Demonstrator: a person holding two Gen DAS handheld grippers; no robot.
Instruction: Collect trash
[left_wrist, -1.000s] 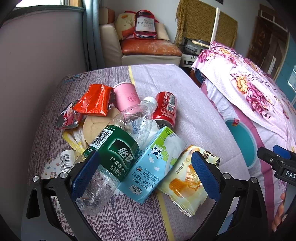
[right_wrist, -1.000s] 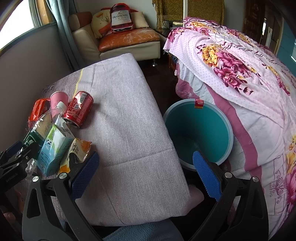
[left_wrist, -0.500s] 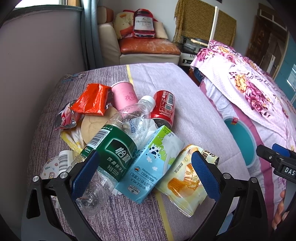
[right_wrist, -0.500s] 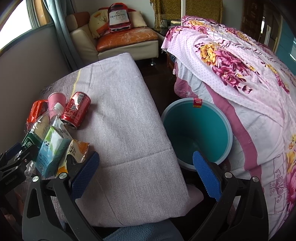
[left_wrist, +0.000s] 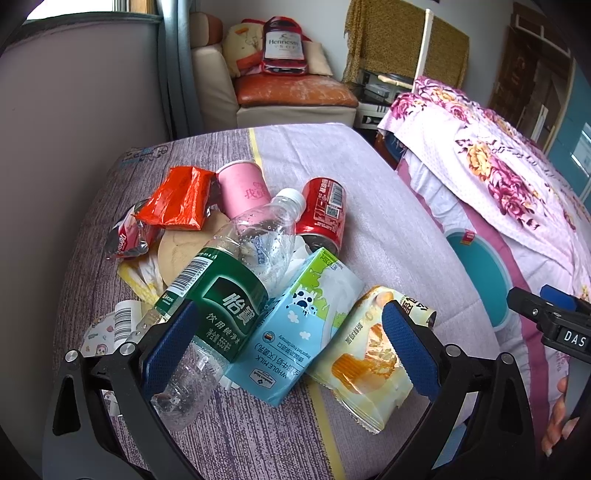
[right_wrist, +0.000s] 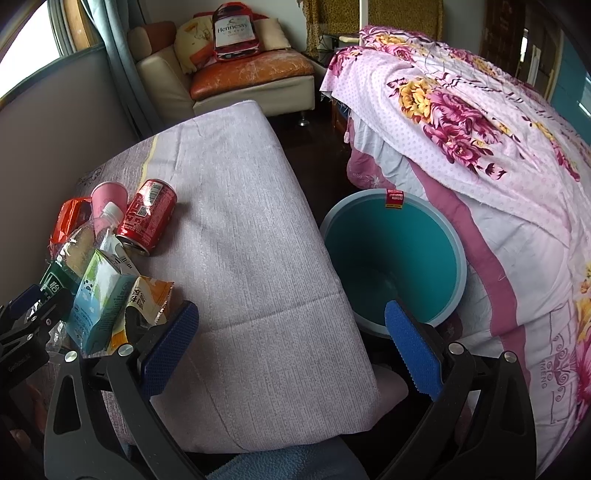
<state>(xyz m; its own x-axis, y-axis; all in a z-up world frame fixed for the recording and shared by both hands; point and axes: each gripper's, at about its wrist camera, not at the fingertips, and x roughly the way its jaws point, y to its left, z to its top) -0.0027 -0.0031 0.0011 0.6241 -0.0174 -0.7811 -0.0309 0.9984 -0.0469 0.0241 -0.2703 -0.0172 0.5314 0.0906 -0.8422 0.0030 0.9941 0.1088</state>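
A heap of trash lies on the cloth-covered table (left_wrist: 388, 229): a clear bottle with a green label (left_wrist: 225, 299), a blue milk carton (left_wrist: 291, 332), a yellow snack packet (left_wrist: 373, 354), a red can (left_wrist: 325, 212), a pink paper cup (left_wrist: 243, 190) and an orange wrapper (left_wrist: 177, 197). My left gripper (left_wrist: 284, 347) hangs open just above the bottle, carton and snack packet, holding nothing. My right gripper (right_wrist: 288, 343) is open over the table's right edge, with the teal bin (right_wrist: 399, 258) on the floor just beyond it. The same heap shows at the left, around the red can (right_wrist: 147, 216).
A bed under a pink floral cover (right_wrist: 480, 129) runs along the right, close to the bin. A sofa with an orange cushion (left_wrist: 291, 92) stands behind the table. A grey wall panel (left_wrist: 81, 110) borders the table's left side. The right gripper's body (left_wrist: 554, 325) pokes in at right.
My left gripper has pulled back slightly, so the heap sits a little lower and nearer in its view. My right gripper has drifted a little, shifting the bin leftward in its view. Both stay open.
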